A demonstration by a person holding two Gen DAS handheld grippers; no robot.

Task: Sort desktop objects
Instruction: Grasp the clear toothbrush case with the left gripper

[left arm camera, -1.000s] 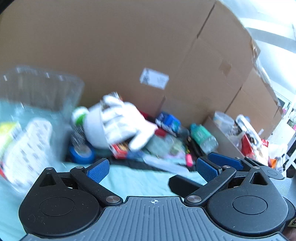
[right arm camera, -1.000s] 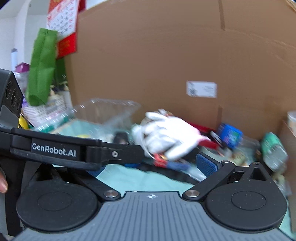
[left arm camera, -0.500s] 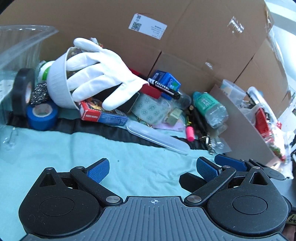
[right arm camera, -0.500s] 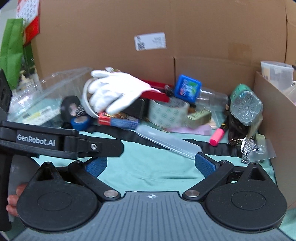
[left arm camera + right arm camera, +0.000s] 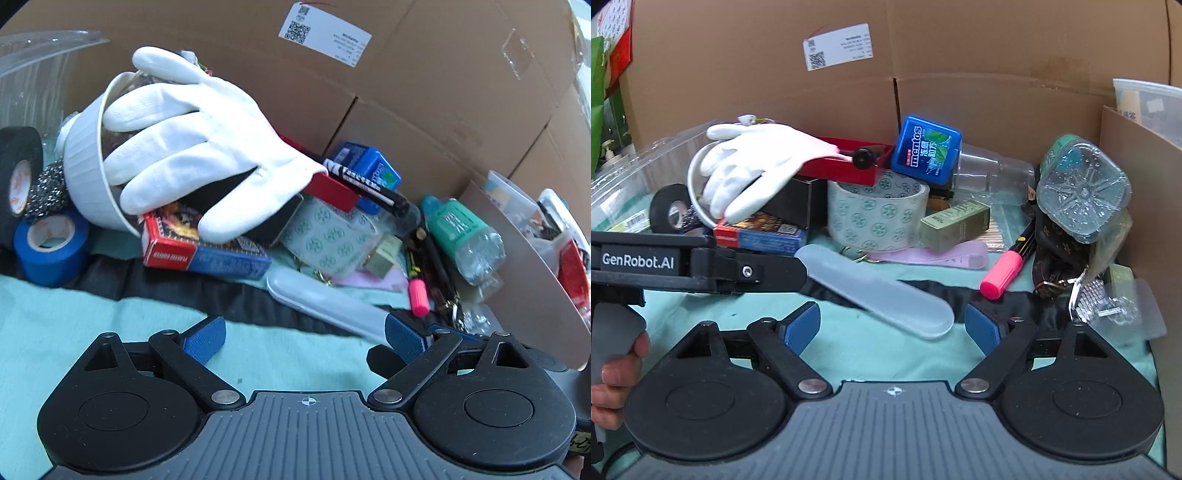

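Note:
A pile of desk items lies on a teal cloth (image 5: pixel 871 343) against a cardboard wall. A white glove (image 5: pixel 199 155) (image 5: pixel 753 170) drapes over a white bowl (image 5: pixel 88 173) and a playing-card box (image 5: pixel 207 254). A frosted plastic case (image 5: pixel 875 291) (image 5: pixel 325 306) lies in front, just ahead of both grippers. My left gripper (image 5: pixel 303 339) is open and empty. My right gripper (image 5: pixel 892 325) is open and empty, its fingers on either side of the case's near end. The left gripper's body (image 5: pixel 683 266) shows at the left of the right wrist view.
Blue tape roll (image 5: pixel 48 247), black tape roll (image 5: pixel 18 173), patterned tape roll (image 5: pixel 879 218), blue Mentos box (image 5: pixel 925 151), black marker (image 5: pixel 369 184), pink highlighter (image 5: pixel 1001 273), water bottle (image 5: pixel 1082 192), small green box (image 5: pixel 955 225). A clear plastic bin (image 5: pixel 631 173) stands left; a cardboard flap (image 5: pixel 1141 206) stands right.
Both grippers have moved forward and down toward the pile. The items now appear larger and sharper, and the frosted case sits right ahead of the fingers. Both stay open.

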